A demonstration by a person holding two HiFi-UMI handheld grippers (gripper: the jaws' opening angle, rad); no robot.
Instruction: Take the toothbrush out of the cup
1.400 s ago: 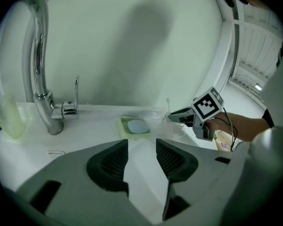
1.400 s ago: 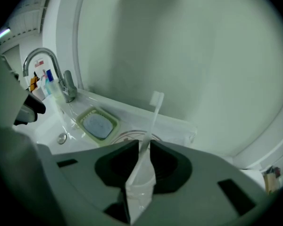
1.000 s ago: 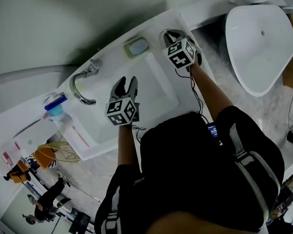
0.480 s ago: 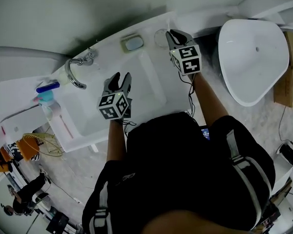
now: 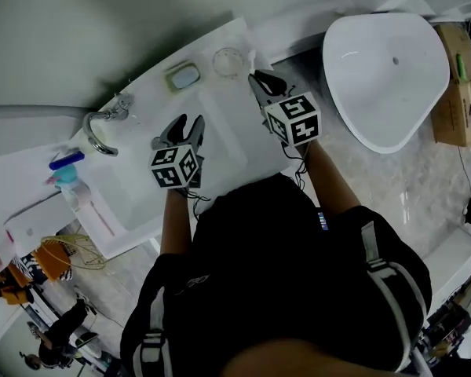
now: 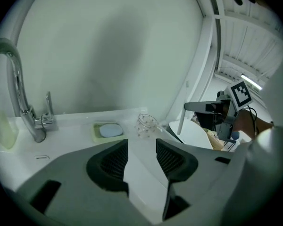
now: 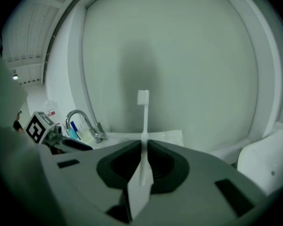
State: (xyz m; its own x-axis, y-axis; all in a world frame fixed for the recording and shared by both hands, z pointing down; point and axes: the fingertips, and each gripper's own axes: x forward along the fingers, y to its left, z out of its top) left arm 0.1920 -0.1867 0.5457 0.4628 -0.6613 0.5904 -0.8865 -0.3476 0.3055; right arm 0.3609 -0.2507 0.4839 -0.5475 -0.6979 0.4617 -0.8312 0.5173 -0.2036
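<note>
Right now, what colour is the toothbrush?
White all over. The toothbrush shows best in the right gripper view, standing up against the pale wall.

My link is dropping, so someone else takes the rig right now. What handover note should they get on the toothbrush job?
Left tool: open, empty, over the basin.
Right tool: shut on the toothbrush, bristles up, clear of the cup.
Cup: empty, on the counter beside the soap dish.
Done: toothbrush is out.
To do: probably just setting it down.
</note>
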